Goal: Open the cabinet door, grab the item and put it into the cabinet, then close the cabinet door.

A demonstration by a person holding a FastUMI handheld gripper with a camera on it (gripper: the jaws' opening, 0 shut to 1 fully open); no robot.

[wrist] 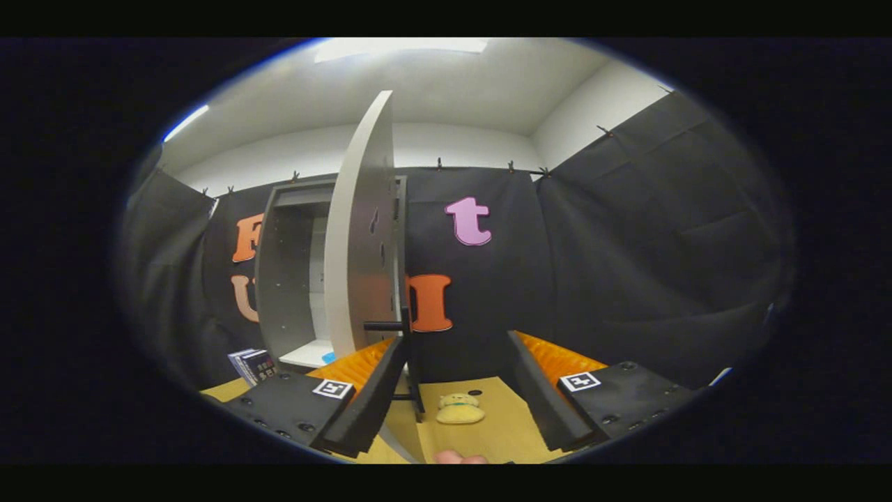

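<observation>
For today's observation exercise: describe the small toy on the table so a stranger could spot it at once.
Start at the tall grey cabinet with its door swung open. In front of it lies a yellow-brown tabletop. On it, between the open gripper fingers, sits the small plush toy, the only soft, rounded yellow thing, unlike the dark books beside the cabinet.

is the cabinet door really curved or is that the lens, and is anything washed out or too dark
Gripper view: the fisheye lens bows the open cabinet door into an arc; the ceiling light is washed out; the cabinet interior is dim; the small yellow toy on the table between the open gripper fingers is soft but readable.
</observation>
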